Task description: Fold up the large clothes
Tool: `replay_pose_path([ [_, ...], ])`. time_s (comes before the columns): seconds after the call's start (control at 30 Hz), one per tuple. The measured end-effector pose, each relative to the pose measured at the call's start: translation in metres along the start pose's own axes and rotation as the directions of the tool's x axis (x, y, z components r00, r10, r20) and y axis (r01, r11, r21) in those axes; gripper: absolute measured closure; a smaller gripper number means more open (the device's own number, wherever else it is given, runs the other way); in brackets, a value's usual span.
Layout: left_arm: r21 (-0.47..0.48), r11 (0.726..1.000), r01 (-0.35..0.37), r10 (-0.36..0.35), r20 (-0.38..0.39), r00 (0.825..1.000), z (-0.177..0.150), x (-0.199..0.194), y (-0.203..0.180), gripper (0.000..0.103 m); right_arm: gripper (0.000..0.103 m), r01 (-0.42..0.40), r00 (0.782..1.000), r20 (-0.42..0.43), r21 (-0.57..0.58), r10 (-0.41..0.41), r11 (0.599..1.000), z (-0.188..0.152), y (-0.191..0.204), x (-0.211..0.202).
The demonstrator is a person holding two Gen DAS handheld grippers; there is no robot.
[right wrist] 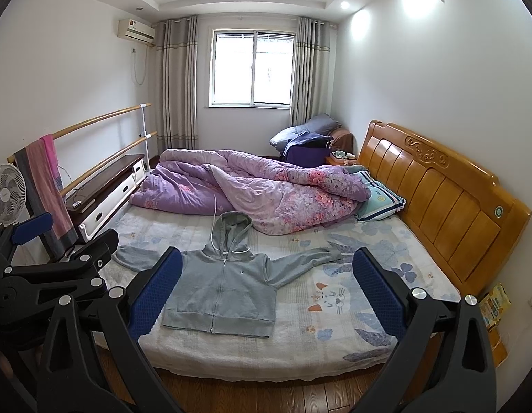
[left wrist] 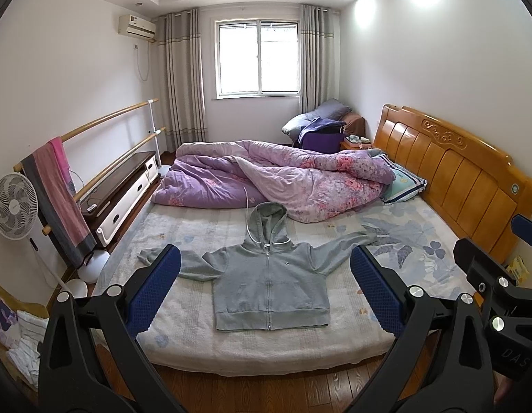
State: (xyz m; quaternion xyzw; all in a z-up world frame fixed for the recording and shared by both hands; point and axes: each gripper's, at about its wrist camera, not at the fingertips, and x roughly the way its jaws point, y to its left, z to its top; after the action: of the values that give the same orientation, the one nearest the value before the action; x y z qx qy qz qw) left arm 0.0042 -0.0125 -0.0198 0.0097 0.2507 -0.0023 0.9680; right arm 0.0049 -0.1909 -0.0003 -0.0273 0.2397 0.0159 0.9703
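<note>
OK, grey hoodie [left wrist: 269,285] lies flat, zip up, on the bed [left wrist: 334,340] near the front edge, sleeves spread. Left gripper [left wrist: 266,289] and right gripper [right wrist: 267,289] — both wide, empty, held back above the floor. Pinch 1 sleeve cuff first, fold across the chest.

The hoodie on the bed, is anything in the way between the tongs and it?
Nothing visible. The hoodie lies flat on the bed, sleeves spread, near the front edge. Both the left tongs and right tongs are open, held back from it. The quilt lies behind the hood.
</note>
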Motion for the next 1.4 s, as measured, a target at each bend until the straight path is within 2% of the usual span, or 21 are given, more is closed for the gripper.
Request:
replay_pose_path([
  [0.53,-0.009,1.0,-0.022,0.022,-0.02,1.0,0.004,-0.001,-0.014,0.005,0.007,-0.025,1.0,-0.017,-0.001,0.025,1.0,0.001,-0.016,0.009],
  [1.03,-0.014,0.999,-0.05,0.05,-0.055,0.997,0.01,0.009,-0.042,0.004,0.007,-0.049,0.998,-0.05,-0.001,0.049,0.999,0.0,-0.034,0.025],
  [1.23,-0.01,0.998,-0.055,0.054,-0.074,0.996,0.012,0.021,-0.051,0.004,0.007,-0.055,0.996,-0.067,0.003,0.055,0.999,0.0,-0.036,0.036],
  [1.4,-0.023,0.998,-0.061,0.059,-0.102,0.993,0.018,0.047,-0.051,0.004,0.007,-0.064,0.994,-0.086,0.001,0.064,0.998,0.001,-0.031,0.054],
])
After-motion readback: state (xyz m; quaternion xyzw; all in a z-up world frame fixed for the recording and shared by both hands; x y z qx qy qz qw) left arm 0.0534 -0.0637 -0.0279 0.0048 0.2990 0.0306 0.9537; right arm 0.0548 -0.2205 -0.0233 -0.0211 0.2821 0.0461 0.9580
